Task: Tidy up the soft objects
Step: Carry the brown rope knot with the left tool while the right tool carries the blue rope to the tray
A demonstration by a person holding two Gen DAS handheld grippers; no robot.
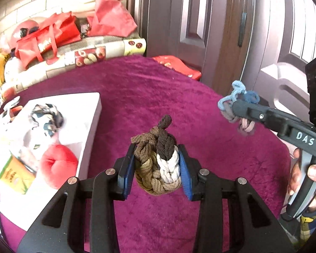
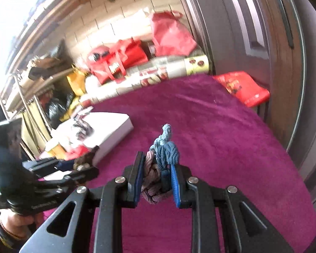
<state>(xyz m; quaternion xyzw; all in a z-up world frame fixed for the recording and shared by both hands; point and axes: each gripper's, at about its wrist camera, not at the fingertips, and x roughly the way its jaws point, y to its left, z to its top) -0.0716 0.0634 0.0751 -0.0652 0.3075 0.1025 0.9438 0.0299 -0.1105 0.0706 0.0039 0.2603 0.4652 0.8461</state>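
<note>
Both grippers are loaded and off the surface (image 1: 158, 88), which is draped in magenta plush. The left gripper (image 1: 157, 168) has its fingers closed most of the way on a braided bundle of brown, tan and cream hair ties (image 1: 158, 164), the blue pads pressing it from both sides while a dark brown loop sticks up above them. The right gripper (image 2: 157, 181) has its fingers clamped as tight as they go on a braided bundle of blue and mauve hair ties (image 2: 162, 154); in the left wrist view that bundle (image 1: 236, 105) hangs clear of the cloth near the surface's right edge.

The step in hand looks like carrying both bundles to the white box (image 1: 88, 130) at the surface's left edge. To do it well, keep both squeezes firm — the braids are springy and could slip out — and bring the left bundle in over the box first, low over its open top, so the two tools don't cross. Release only once each bundle is above bare space in the box.

Count: two braided bundles, one per gripper; one white box; inside it one patterned scrunchie (image 1: 46, 118) and one red round soft thing (image 1: 59, 166) — anything more in there is too blurred to tell
</note>
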